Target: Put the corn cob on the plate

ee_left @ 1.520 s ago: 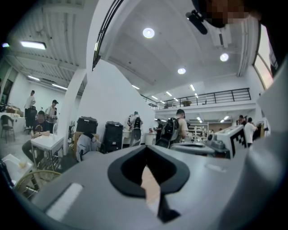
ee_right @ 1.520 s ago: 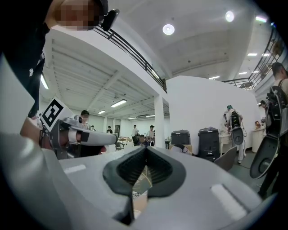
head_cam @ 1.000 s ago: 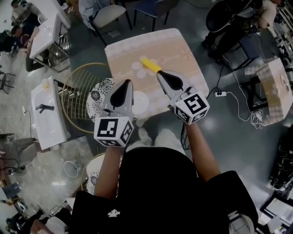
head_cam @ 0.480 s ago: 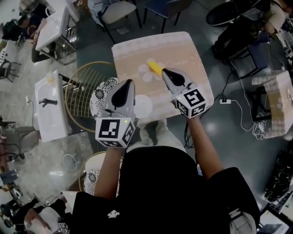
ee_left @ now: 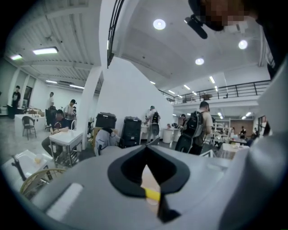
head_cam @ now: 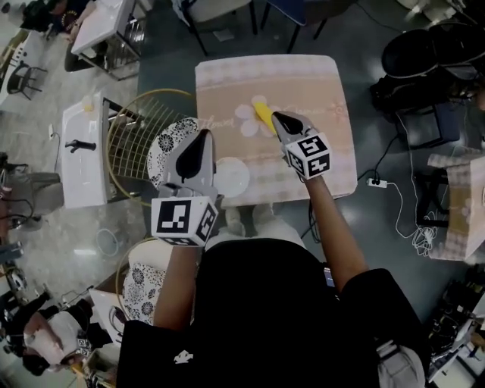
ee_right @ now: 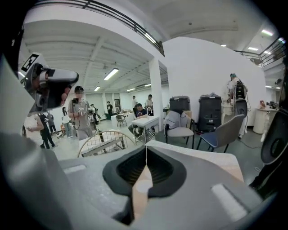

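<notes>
The yellow corn cob (head_cam: pixel 263 117) lies on a flower print in the middle of the table (head_cam: pixel 303 79), which has a pale pink cloth. A white plate (head_cam: pixel 231 176) sits near the table's front left edge. My right gripper (head_cam: pixel 279 117) is shut and empty, its tip just right of the cob; whether it touches I cannot tell. My left gripper (head_cam: pixel 203 136) is shut and empty, above the table's left edge beside the plate. In the left gripper view a bit of the cob (ee_left: pixel 152 194) shows below the gripper's closed tips (ee_left: pixel 146 147). The right gripper view shows closed tips (ee_right: pixel 146 146) over the table (ee_right: pixel 216 157).
A round gold wire frame (head_cam: pixel 136 140) and a patterned round top (head_cam: pixel 168 144) stand left of the table. A white bench (head_cam: pixel 79 155) is further left. Chairs (head_cam: pixel 220 11) stand beyond the table. A power strip with cables (head_cam: pixel 376 183) lies on the floor at right.
The right gripper has dropped forward and down to the cob's side. The left gripper has shifted forward a little. Both stayed shut.
</notes>
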`<state>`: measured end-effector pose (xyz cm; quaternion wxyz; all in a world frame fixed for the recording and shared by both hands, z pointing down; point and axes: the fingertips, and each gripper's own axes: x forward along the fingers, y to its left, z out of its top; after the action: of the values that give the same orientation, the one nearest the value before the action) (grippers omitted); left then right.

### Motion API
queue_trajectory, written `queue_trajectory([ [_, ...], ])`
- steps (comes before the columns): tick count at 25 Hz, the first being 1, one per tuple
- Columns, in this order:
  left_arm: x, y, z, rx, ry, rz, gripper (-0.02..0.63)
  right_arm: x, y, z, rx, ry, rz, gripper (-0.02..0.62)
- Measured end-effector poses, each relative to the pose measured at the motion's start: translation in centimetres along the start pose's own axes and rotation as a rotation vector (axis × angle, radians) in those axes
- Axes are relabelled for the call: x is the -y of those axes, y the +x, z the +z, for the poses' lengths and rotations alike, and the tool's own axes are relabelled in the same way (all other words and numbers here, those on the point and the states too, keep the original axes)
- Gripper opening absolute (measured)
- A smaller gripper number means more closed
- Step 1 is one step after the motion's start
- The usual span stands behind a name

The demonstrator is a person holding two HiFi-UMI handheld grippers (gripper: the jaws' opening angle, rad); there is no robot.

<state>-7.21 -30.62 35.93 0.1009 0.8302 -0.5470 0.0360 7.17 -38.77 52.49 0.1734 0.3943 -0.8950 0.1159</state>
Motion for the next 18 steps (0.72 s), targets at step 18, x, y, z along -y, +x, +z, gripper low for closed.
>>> queue_trajectory([
  [18, -3.2, -0.7, -3.4, -0.094, -0.028, 0.271, 0.009, 4.7, 10.6, -13.2, -0.303, 0.030, 0.035, 0.240],
])
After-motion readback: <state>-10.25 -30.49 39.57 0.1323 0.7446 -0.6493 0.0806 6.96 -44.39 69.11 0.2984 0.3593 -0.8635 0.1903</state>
